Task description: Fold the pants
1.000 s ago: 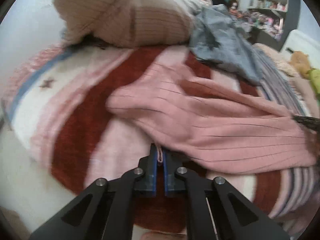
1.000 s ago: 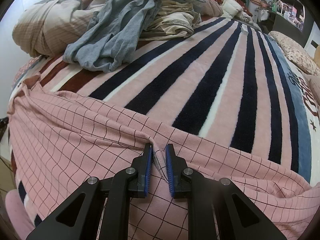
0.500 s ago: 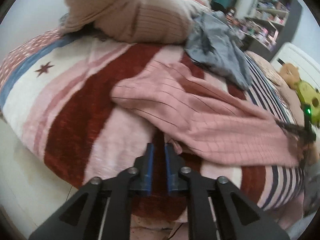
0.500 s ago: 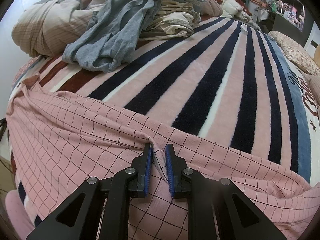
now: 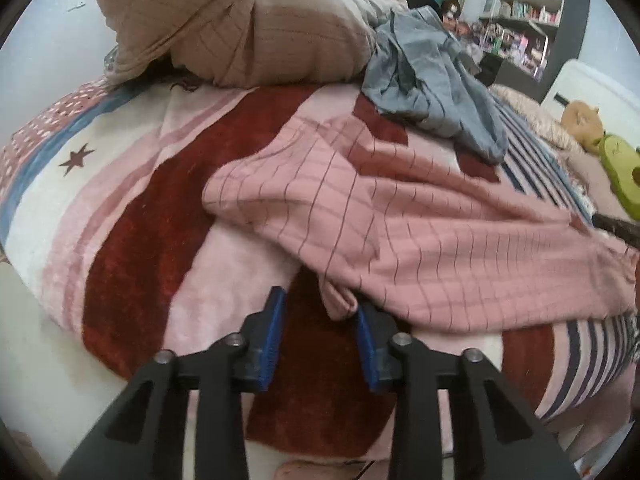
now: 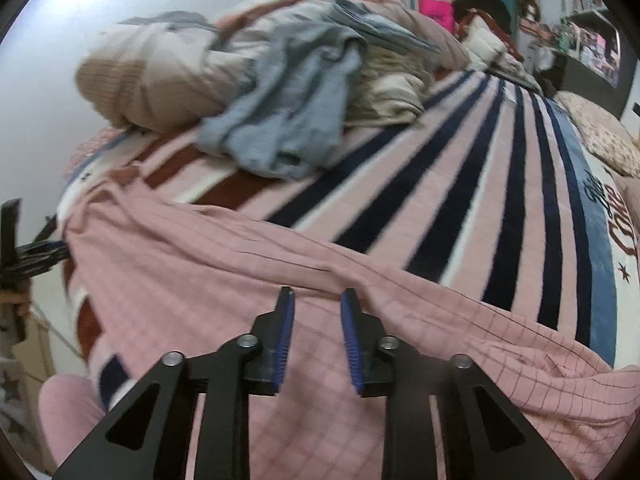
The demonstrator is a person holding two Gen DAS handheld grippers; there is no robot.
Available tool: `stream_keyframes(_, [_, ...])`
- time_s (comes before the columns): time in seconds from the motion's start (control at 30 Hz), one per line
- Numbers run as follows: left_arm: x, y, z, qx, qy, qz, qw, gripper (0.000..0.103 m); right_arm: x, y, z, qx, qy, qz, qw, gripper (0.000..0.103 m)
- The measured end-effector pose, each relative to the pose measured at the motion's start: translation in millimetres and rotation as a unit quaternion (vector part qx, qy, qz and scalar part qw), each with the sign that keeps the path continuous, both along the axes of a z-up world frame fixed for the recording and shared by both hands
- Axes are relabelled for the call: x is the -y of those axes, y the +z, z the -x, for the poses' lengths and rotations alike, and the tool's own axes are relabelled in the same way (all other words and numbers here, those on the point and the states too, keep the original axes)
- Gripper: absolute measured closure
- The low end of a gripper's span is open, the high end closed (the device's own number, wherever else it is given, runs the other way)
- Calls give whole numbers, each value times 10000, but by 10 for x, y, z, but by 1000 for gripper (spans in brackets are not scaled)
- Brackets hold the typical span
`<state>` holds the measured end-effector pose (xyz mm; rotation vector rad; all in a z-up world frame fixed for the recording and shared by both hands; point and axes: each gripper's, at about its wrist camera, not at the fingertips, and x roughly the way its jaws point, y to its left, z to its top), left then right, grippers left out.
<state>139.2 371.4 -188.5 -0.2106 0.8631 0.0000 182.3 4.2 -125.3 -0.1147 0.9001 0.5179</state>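
The pink checked pants (image 5: 400,216) lie across the striped blanket on the bed, stretched from left to right. In the left wrist view my left gripper (image 5: 318,312) is open; a small fold of the pants' edge (image 5: 340,300) rests loose by its right finger. In the right wrist view the pants (image 6: 240,280) spread under my right gripper (image 6: 317,304), which is open just above the cloth with nothing between its blue pads. The left gripper's tip (image 6: 36,252) shows at the far left there.
A grey garment (image 5: 436,80) and a beige quilt (image 5: 240,24) are piled at the back of the bed; they also show in the right wrist view (image 6: 288,112). The striped blanket (image 6: 460,184) spreads to the right. Shelves (image 5: 532,4) and a green plush toy (image 5: 620,168) stand beyond.
Both grippers were shut on the pants' edge and have now opened and let it go. The left gripper has pulled back a little; the right view has lifted slightly.
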Motion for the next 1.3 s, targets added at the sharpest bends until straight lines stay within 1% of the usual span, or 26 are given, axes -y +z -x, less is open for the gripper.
stream_keyframes(0.03, [-12, 6, -17, 71, -7, 101, 9999, 79, -31, 33, 49, 47, 44, -5, 10000, 82])
stream_keyframes(0.07, [-19, 6, -37, 108, -10, 177, 9998, 85, -61, 63, 92, 87, 87, -8, 9999, 82])
stream_keyframes(0.13, [-32, -9, -75, 140, 13, 347, 9993, 89, -116, 115, 167, 100, 171, -72, 9998, 82])
stream_keyframes(0.23, [-47, -12, -97, 238, 16, 623, 9978, 89, -176, 146, 229, 10, 289, -209, 9994, 82])
stream_keyframes(0.27, [-69, -14, -89, 272, 22, 779, 9966, 87, -195, 145, 233, -17, 312, -236, 9992, 82])
stream_keyframes(0.33, [-97, -26, -79, 299, 42, 949, 9950, 81, -245, 142, 258, -40, 363, -251, 9990, 82])
stream_keyframes(0.37, [-106, -35, -82, 312, 51, 983, 9947, 81, -266, 138, 268, -35, 385, -240, 9990, 82])
stream_keyframes(0.43, [-105, -57, -96, 291, 113, 1004, 9945, 84, -298, 133, 274, -50, 415, -235, 9989, 82])
stream_keyframes(0.47, [-104, -64, -97, 295, 198, 966, 9947, 97, -313, 127, 271, -71, 428, -247, 9988, 82])
stream_keyframes(0.53, [-109, -67, -94, 290, 291, 912, 9950, 100, -348, 116, 261, -126, 439, -290, 9985, 82])
stream_keyframes(0.67, [-176, -17, -44, 470, 600, 849, 9935, 100, -405, 106, 273, -143, 475, -281, 9984, 82])
stream_keyframes(0.7, [-181, -3, -41, 480, 643, 772, 9938, 101, -409, 106, 272, -153, 479, -278, 9983, 82])
stream_keyframes(0.8, [-172, 3, -64, 401, 840, 383, 9949, 102, -408, 94, 283, -164, 503, -200, 9984, 82])
stream_keyframes(0.83, [-182, 0, -66, 377, 899, 338, 9947, 102, -402, 84, 285, -157, 495, -151, 9985, 82])
stream_keyframes(1.0, [-390, -19, -50, 356, 1260, 389, 9906, 103, -289, -8, 292, -327, 395, -63, 9987, 82])
stream_keyframes(1.03, [-448, -16, -37, 367, 1347, 451, 9892, 103, -258, -24, 296, -360, 364, -58, 9987, 82])
stream_keyframes(1.1, [-538, -27, 6, 386, 1235, 1016, 9864, 103, -180, -54, 307, -423, 288, -72, 9987, 82])
stream_keyframes(1.13, [-567, -30, 49, 407, 1186, 1297, 9836, 103, -152, -64, 307, -451, 264, -88, 9986, 82])
stream_keyframes(1.2, [-547, -6, 126, 431, 1130, 1408, 9826, 90, -98, -74, 311, -479, 207, -132, 9986, 82])
stream_keyframes(1.23, [-526, 9, 159, 459, 1055, 1485, 9822, 63, -72, -74, 314, -482, 184, -159, 9985, 82])
stream_keyframes(1.27, [-484, 27, 196, 524, 894, 1674, 9804, 43, -49, -73, 315, -486, 161, -193, 9985, 82])
stream_keyframes(1.3, [-450, 32, 213, 593, 792, 1823, 9783, 40, -38, -71, 318, -489, 143, -222, 9985, 82])
